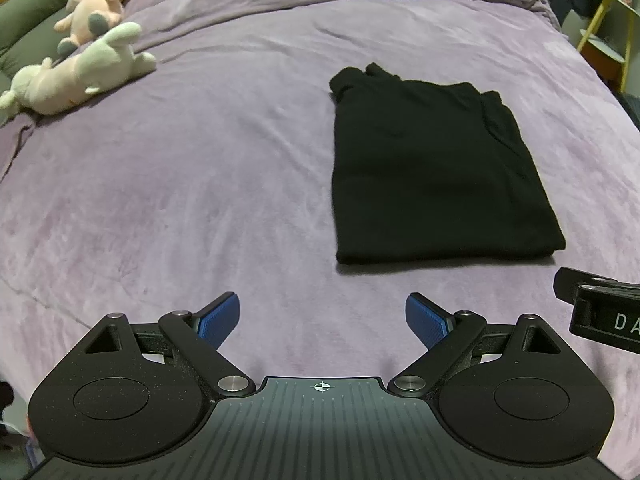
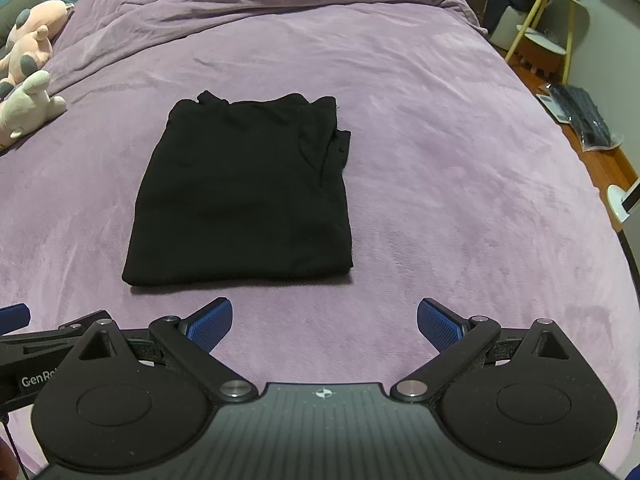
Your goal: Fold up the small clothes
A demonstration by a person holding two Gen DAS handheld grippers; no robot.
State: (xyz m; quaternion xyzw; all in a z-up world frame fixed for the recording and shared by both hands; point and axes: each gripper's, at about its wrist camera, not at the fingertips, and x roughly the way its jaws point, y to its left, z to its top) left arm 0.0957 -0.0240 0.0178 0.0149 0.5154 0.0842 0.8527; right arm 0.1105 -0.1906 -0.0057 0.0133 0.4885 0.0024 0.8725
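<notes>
Purple bedding covers the bed [image 2: 440, 160], cleared in the middle, with 2 plush toys [image 1: 80, 68] pushed off toward 10 o'clock, likely to leave folding room. On it lies the black garment [image 2: 244, 196], flat and squared into a neat rectangle, so the fold looks finished or nearly so. Both tools hang just short of its near edge: the left hand-held gripper [image 1: 322, 320] sees it at 1 o'clock, the right hand-held gripper [image 2: 324, 322] at 11 o'clock. Each has its jaws spread wide, holding nothing.

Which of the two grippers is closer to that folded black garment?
Right. The right gripper sits just below the folded black garment, slightly right; the left gripper is further left.
</notes>
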